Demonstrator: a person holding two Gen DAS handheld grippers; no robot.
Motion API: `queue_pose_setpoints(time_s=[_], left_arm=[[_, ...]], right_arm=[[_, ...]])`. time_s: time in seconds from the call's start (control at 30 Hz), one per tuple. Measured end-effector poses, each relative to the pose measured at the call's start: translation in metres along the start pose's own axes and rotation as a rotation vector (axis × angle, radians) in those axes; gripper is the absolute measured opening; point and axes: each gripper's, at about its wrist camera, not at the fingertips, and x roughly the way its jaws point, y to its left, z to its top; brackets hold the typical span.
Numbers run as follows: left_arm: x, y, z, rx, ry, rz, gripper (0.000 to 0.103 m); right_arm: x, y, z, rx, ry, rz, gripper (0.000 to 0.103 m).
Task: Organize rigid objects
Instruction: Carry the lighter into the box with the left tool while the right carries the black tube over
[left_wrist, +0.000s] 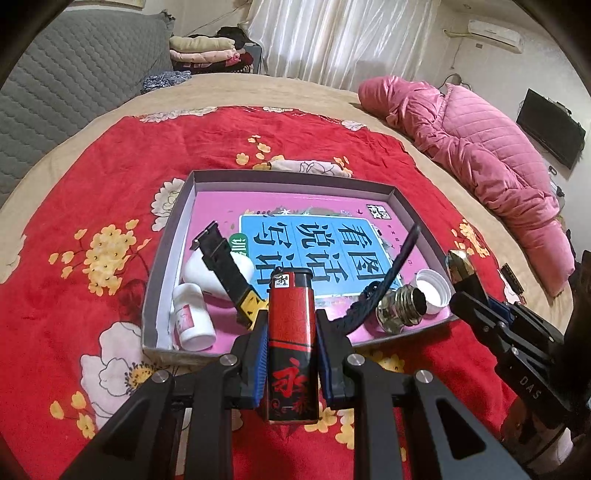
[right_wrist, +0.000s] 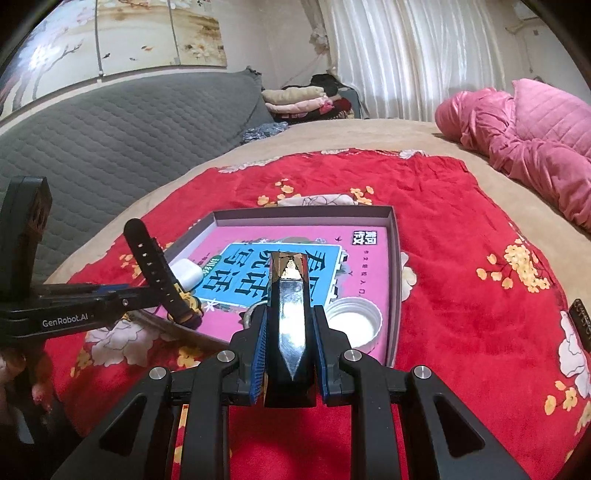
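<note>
Red-and-black lighter (left_wrist: 291, 343) clenched upright in left tool (left_wrist: 290, 325); faceted glossy black case (right_wrist: 290, 325) clenched in right tool (right_wrist: 290, 317).

The lighter (left_wrist: 291, 343) looks like glossy red-and-black plastic, and the black faceted bar (right_wrist: 290, 325) is mirror-shiny. The blanket (left_wrist: 74, 295) is plush red cloth; the box (left_wrist: 295, 177) has matt cardboard walls, and the threaded fitting (left_wrist: 397, 310) is bright metal.

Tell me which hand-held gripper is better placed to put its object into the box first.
Probably the left hand-held gripper: its red lighter already reaches over the near wall of the box. The right one holds a black faceted object more toward the corner by the white cap.
</note>
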Motion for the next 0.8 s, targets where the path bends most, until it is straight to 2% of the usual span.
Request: queue_pose_setpoints(time_s=[0.8], left_arm=[[0.018,0.002,0.02,-0.003,-0.004,0.015,0.023]], right_arm=[[0.003,-0.021,0.012,0.038,-0.037,-0.032,0.023]])
